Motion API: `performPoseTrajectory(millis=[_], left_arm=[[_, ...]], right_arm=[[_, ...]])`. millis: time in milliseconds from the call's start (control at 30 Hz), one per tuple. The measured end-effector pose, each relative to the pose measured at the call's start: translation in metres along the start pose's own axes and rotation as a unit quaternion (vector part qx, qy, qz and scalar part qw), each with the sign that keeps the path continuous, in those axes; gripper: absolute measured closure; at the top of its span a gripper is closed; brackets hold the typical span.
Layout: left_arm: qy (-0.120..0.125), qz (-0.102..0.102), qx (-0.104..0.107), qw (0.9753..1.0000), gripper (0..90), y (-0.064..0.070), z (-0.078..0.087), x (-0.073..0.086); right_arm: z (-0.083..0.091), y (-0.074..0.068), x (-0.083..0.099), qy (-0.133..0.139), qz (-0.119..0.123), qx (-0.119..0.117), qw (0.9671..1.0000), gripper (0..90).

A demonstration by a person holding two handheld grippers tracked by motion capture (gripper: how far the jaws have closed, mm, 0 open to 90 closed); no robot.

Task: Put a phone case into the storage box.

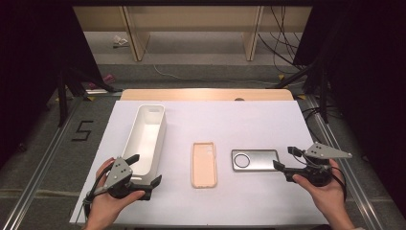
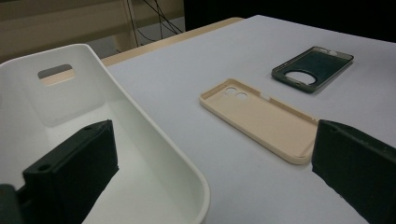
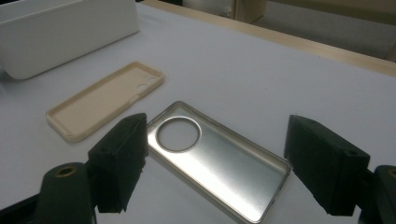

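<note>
A beige phone case (image 1: pixel 204 164) lies hollow side up in the middle of the white table (image 1: pixel 230 120). Right of it lies a silver-grey phone case (image 1: pixel 254 160) with a round camera hole. A long white bin (image 1: pixel 146 136) stands at the left. My left gripper (image 1: pixel 143 169) is open at the bin's near end, one jaw over the bin (image 2: pixel 70 93), the beige case (image 2: pixel 261 119) ahead to the right. My right gripper (image 1: pixel 286 158) is open at the grey case's right end. In the right gripper view its jaws flank the grey case (image 3: pixel 219 158) without touching it.
The table's front edge runs just below both hands. Beyond the far edge are a wooden strip (image 1: pixel 206 94), shelf legs (image 1: pixel 134 33), floor cables (image 1: pixel 282 38) and dark stand legs (image 1: pixel 62 96) at both sides.
</note>
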State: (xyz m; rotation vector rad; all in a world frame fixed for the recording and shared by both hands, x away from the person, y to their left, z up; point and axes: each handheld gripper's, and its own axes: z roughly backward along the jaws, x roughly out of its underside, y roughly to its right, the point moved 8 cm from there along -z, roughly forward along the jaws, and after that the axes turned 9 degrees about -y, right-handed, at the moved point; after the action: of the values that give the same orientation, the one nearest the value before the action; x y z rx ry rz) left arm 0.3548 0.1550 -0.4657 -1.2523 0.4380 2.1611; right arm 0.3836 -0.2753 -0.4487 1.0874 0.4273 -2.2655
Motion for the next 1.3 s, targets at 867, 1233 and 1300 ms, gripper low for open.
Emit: performPoseTrajectory(millis=[867,1233,1300], left_arm=[[-0.006,-0.011,-0.022,0.9997,4.1,-0.016,-0.009,0.001],[-0.006,-0.013,-0.019,0.9997,4.6,-0.016,-0.013,0.0],[-0.006,-0.015,-0.019,0.9997,4.6,-0.017,-0.014,0.0]], right_arm=[[-0.053,0.031,0.001,-0.172,0.044,0.048,0.9829,90.0],[-0.074,0.035,0.031,-0.309,0.039,0.038,0.9495,90.0],[-0.074,0.034,0.031,-0.309,0.039,0.038,0.9496,90.0]])
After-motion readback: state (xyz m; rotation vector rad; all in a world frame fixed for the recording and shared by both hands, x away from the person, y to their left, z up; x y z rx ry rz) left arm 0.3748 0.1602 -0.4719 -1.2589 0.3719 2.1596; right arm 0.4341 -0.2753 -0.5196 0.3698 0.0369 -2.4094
